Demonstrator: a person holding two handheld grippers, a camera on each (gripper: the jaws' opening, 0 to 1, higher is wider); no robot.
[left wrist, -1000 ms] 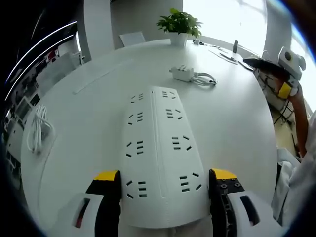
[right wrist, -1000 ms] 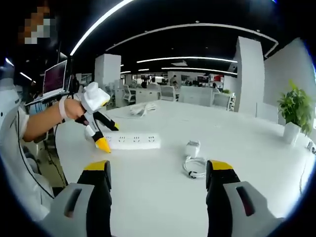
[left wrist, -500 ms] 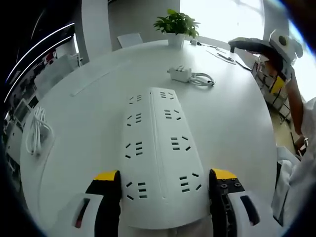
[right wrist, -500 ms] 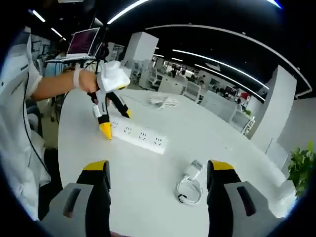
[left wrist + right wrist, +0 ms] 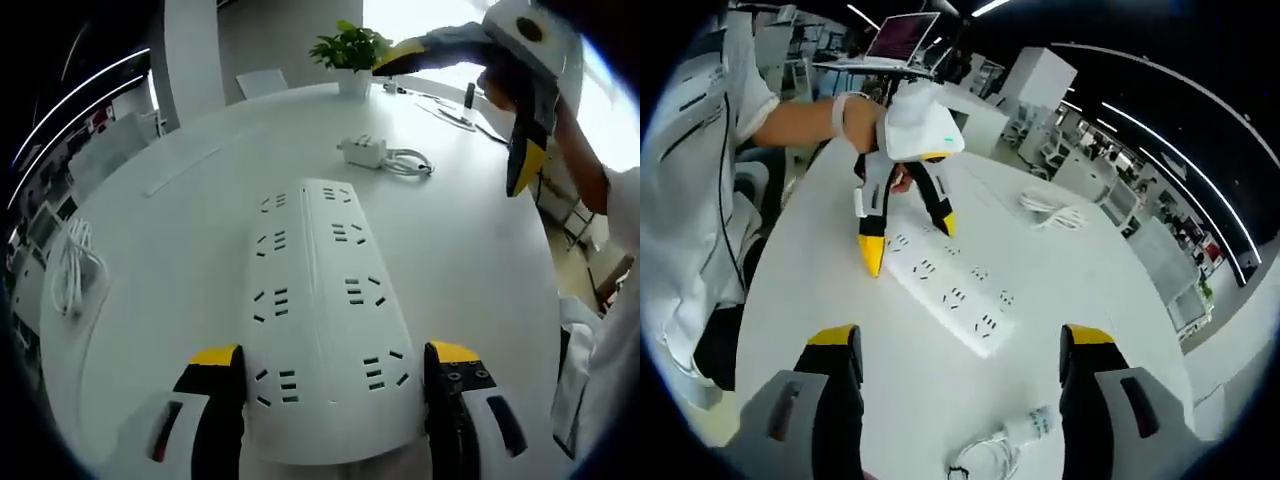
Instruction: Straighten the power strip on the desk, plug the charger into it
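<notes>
Spanning most of both views, a round white worktop point(image 5: 470, 250), with a plant point(image 5: 350, 45) at its far edge and a loose cable point(image 5: 70, 265) coiled at its left. Lying along the middle, the strip point(image 5: 325, 300), long and white, its near end between the jaws of the left gripper point(image 5: 335, 365); jaws set wide either side of that end, hard to tell whether the pads touch the casing. Seen from the right gripper view, the same left gripper point(image 5: 908, 230) standing over one end of the strip point(image 5: 945, 290), tips down on either side. Beyond the far end of the strip, the charger point(image 5: 362, 150), small and white, with its own cord looped beside it, well apart from the strip. Hanging high over the worktop's far right, the right gripper point(image 5: 455, 110), jaws spread wide, holding nothing; in its own view the charger point(image 5: 1025, 428) sits low between its jaws point(image 5: 958, 345).

Judged as the straightening step, probably close to done. Best done by squaring the strip with even pressure from both pads, avoiding any twist, then bringing the right gripper down over the charger body rather than the cord.
</notes>
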